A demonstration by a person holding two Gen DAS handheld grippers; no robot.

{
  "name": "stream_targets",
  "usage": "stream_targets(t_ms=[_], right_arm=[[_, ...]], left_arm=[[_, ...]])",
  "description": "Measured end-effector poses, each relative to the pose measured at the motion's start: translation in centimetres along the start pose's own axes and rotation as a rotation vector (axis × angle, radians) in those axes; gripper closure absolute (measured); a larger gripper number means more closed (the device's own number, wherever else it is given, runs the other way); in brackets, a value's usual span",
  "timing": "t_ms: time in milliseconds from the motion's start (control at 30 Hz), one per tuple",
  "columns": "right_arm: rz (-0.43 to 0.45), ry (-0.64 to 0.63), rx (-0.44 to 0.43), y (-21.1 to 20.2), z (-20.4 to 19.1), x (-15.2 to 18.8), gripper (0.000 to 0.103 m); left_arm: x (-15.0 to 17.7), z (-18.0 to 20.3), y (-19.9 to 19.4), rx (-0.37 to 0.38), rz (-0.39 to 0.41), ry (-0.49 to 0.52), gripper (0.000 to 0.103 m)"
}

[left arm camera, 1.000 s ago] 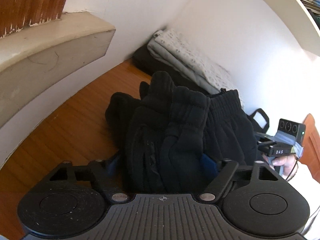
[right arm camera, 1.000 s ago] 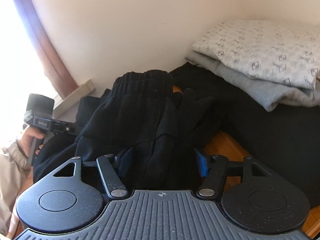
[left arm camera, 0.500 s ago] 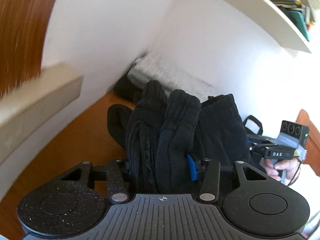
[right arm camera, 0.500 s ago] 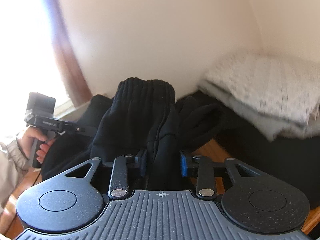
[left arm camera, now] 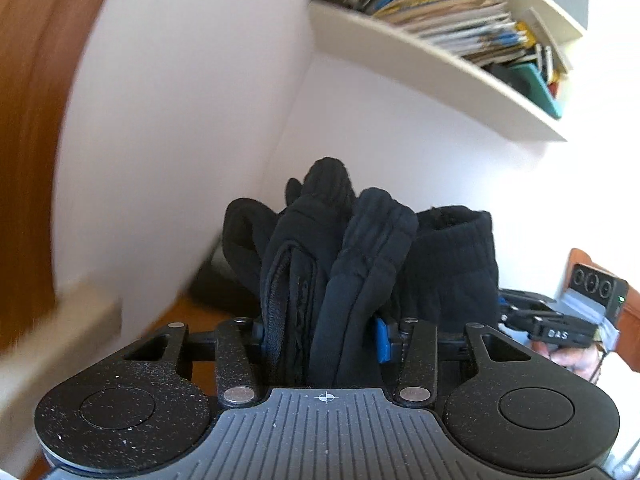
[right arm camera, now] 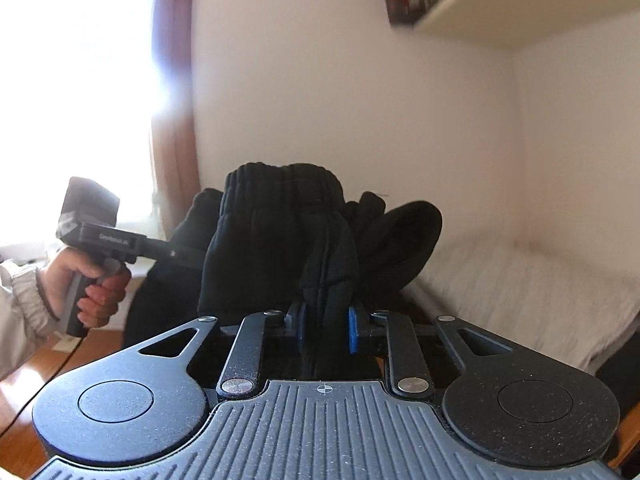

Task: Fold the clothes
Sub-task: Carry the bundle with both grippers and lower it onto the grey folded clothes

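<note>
The black garment (left arm camera: 360, 264) is soft, thick, matte knit, bunched into rounded vertical folds. A ribbed, elasticated band (right arm camera: 280, 184) crowns the bundle in the right wrist view, and a stitched seam with a corded edge runs down the fold nearest the left-hand pad in the left wrist view. Its long axis cannot be told; the gathered folds stand upward and away from the fingers, and the cloth spans sideways from one gripper to the other.

The left gripper (left arm camera: 322, 332) has its blue-padded fingers (left arm camera: 382, 338) closing on a thick wad of that fabric, which fills the whole gap between them. The right gripper (right arm camera: 325, 330) is also closing, its blue fingers (right arm camera: 353, 330) pinching a narrower fold that rises straight up from between them. Each gripper's body is black, gritty metal with a ridged grey plate.

Left of the right fingers, a hand (right arm camera: 90, 284) in a pale gathered sleeve (right arm camera: 20, 308) grips the other tool's handle. Right of them lies blurred, pale folded cloth (right arm camera: 520, 292). Above and right of the left fingers, a cream shelf (left arm camera: 432, 64) carries slanted books and papers (left arm camera: 460, 16). Orange-brown wood (left arm camera: 188, 312) of the table shows below left of the bundle.
</note>
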State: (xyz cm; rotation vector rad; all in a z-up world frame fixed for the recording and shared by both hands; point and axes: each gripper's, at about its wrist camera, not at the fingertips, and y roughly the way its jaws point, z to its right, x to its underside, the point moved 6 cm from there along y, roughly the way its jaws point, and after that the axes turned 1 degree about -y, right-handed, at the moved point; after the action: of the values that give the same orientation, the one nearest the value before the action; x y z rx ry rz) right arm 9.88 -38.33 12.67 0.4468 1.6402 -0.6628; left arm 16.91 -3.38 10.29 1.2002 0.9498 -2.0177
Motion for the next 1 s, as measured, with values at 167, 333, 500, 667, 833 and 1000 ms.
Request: stream_targets(t_ms=[167, 333, 500, 667, 833, 1000], right_arm=[[0.123, -0.002, 0.020, -1.4, 2.3, -5.2, 0.083], [0.238, 0.026, 0.090, -2.1, 6.9, -9.5, 0.083], [0.283, 0.173, 0.194, 0.5, 15.4, -9.4, 0.083], [0.078, 0.323, 0.458, 8.1, 27.6, -4.2, 0.058], [0.028, 0.325, 0.451, 10.0, 31.7, -0.6, 0.051], [0.035, 0.242, 0.365, 11.9, 31.3, -0.6, 0.052]], left_arm=[[-5.7, 1.5, 2.5, 0.040, 0.090, 0.055, 0.055], [-13.6, 3.4, 6.9, 0.042, 0.098, 0.144, 0.055], [-20.2, 4.2, 17.5, -0.011, -0.007, 0.279, 0.053], [-20.3, 1.1, 32.7, -0.323, -0.212, 0.350, 0.033], [-16.4, 0.7, 36.7, -0.344, -0.253, 0.406, 0.033], [-14.8, 0.3, 35.7, -0.290, -0.203, 0.344, 0.029]])
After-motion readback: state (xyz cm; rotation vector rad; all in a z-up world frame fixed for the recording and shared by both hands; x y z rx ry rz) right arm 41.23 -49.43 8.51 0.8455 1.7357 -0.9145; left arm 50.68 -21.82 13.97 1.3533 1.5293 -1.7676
